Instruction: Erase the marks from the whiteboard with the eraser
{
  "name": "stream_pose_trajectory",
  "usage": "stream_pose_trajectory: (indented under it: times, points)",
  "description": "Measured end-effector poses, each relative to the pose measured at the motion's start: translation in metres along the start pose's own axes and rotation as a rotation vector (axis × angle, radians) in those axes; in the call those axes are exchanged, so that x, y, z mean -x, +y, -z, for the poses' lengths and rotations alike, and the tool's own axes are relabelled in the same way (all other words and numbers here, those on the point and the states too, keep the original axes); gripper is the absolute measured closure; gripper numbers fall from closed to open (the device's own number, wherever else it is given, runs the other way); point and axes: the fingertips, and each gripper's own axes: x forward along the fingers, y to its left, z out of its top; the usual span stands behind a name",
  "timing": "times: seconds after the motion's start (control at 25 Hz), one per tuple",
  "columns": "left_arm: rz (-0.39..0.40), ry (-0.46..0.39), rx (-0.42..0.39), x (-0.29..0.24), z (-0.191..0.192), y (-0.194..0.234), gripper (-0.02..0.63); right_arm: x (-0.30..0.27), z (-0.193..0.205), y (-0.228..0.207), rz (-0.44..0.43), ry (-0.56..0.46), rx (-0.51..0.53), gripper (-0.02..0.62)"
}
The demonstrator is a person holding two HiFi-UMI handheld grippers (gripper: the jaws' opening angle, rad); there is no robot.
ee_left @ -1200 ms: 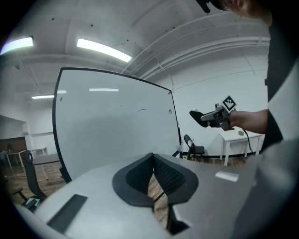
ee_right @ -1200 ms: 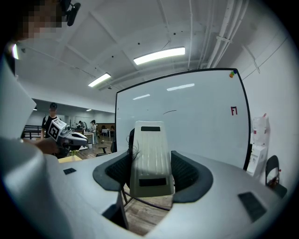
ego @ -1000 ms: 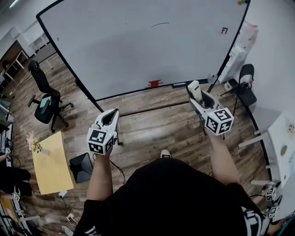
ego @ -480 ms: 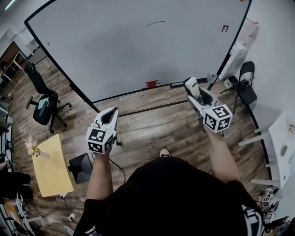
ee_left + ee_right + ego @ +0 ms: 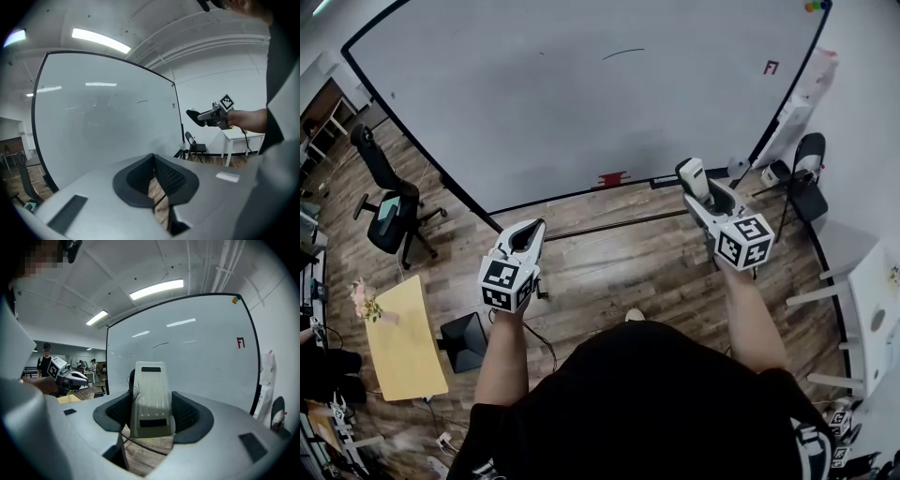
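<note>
- Clamping pale grey plastic eraser [image 5: 151, 399] between jaws of right gripper [image 5: 701, 187], short of large white black-framed whiteboard [image 5: 534, 122]
- Holding left gripper [image 5: 523, 240] shut on nothing
- Showing thin black curved mark [image 5: 623, 52] high on board

One whiteboard [image 5: 581, 112], one eraser [image 5: 694, 175], two hand-held grippers [image 5: 528, 236] [image 5: 705, 193] — and two chairs [image 5: 391, 214] [image 5: 807, 174].

**Room Clutter Round the Board**

Well to the left of the left jaws: black office chair [image 5: 391, 208] on wooden floor [image 5: 609, 258]. Behind and to the left of those jaws: yellow table [image 5: 405, 337] with pink flowers [image 5: 366, 295] at its far edge, and just beside it a dark box [image 5: 467, 339] on the floor. Right of the right jaws: black folding chair [image 5: 806, 183], then white table [image 5: 874, 291] further back. Overhead: ceiling light strips [image 5: 157, 289].
</note>
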Motion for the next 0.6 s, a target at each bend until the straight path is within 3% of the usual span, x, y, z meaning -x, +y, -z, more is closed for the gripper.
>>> stream_pose_trajectory:
  times: [0.6]
  points:
    - [-0.030,0.006,0.016,-0.039,-0.012,0.025,0.592,-0.047,-0.018,-0.033,-0.044,-0.020,0.001,0.344]
